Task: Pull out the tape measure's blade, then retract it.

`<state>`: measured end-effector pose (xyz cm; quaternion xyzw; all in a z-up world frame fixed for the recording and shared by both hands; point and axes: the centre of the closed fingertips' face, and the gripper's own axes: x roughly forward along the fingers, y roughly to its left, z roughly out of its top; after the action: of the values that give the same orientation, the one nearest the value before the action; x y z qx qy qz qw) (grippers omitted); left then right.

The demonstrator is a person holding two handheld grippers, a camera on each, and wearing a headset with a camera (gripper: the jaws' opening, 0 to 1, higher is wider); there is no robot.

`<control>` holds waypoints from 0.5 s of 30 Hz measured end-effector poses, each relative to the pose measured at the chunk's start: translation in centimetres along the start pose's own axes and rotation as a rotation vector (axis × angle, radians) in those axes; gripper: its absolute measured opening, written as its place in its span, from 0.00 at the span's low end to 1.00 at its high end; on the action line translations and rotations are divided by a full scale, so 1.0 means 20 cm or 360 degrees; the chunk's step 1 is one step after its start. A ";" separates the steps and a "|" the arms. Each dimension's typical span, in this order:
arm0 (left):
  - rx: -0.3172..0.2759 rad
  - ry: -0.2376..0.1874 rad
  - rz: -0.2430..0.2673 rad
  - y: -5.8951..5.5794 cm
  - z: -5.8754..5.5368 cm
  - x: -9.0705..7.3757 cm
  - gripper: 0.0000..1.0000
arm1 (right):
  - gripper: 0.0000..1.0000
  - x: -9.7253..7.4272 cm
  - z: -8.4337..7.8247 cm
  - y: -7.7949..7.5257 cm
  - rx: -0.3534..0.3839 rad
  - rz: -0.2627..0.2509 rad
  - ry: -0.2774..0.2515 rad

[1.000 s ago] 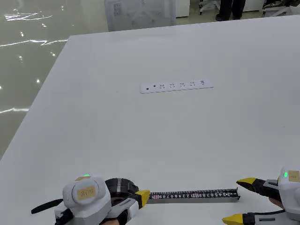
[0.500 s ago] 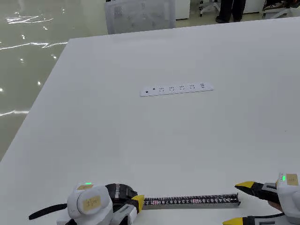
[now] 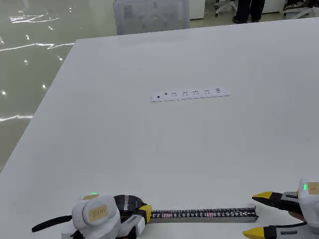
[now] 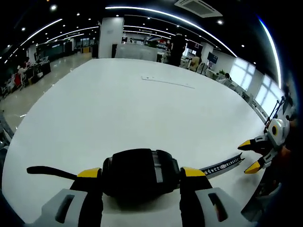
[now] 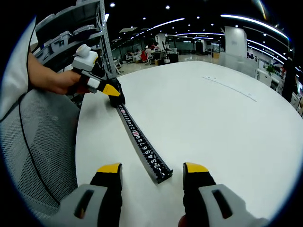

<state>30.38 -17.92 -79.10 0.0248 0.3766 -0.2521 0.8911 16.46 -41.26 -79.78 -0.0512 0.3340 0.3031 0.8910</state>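
The black tape measure case (image 3: 127,204) sits at the near edge of the white table (image 3: 149,139), with my left gripper (image 3: 134,219) shut on it. In the left gripper view the case (image 4: 141,172) fills the gap between the yellow-tipped jaws. Its blade (image 3: 204,214) lies flat on the table, pulled out to the right. The blade's end (image 5: 160,174) rests between the spread jaws of my right gripper (image 5: 152,168), which is open and not touching it. The right gripper (image 3: 258,214) is at the bottom right of the head view.
A white power strip (image 3: 189,93) lies flat at mid-table. The table's left edge (image 3: 45,99) drops to a glossy floor. A grey bin (image 3: 152,15) stands beyond the far edge. The case's black strap (image 3: 47,222) trails to the left.
My left gripper has drawn the case slightly to the left, so a little more blade shows. The right gripper stays open around the blade's end.
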 end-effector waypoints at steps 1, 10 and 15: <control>0.0004 0.0001 0.0000 0.00 0.00 0.00 0.63 | 0.50 0.00 0.00 0.00 -0.0006 0.0007 0.0001; 0.0028 0.0011 -0.0004 0.00 -0.01 0.00 0.63 | 0.44 0.01 -0.02 -0.03 -0.0023 0.0031 0.0013; 0.0040 0.0028 -0.0002 0.00 -0.01 0.00 0.63 | 0.42 0.01 -0.03 -0.05 -0.0026 0.0036 0.0011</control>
<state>30.27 -17.91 -79.24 0.0380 0.3814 -0.2573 0.8871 16.85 -42.14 -80.50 -0.0559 0.3351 0.3158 0.8859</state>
